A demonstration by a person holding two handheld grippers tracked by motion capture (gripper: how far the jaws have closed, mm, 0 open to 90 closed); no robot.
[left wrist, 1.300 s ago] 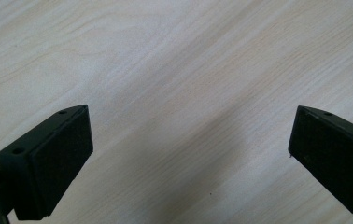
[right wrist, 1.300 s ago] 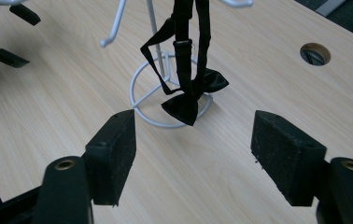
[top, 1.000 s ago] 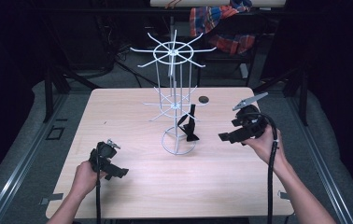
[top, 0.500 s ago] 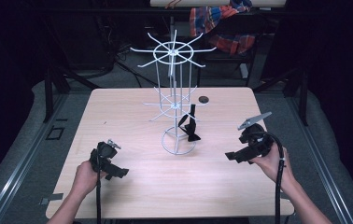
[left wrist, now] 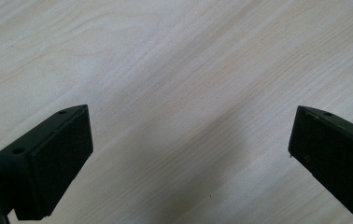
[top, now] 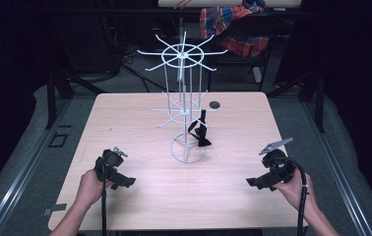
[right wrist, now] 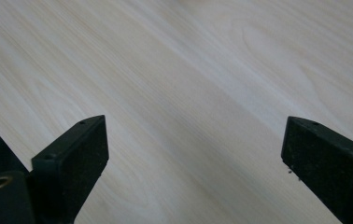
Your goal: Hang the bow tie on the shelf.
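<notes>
Left claw rests open and empty on the near-left tabletop; the black clip, hung on the white rack (mid-table), lies far-left of the right claw, whose jaws have just been opening, nothing between them.

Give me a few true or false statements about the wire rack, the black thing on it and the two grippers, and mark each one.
1. The white wire rack stands upright on the wooden table. True.
2. A black item hangs on the rack's lower tier. True.
3. The right gripper is clamped on the black item. False: its jaws are open with only bare table between them, well apart from the rack.
4. The left gripper is shut. False: its jaws stand wide apart over the table.
5. A small dark round object lies on the table behind the rack. True.
</notes>
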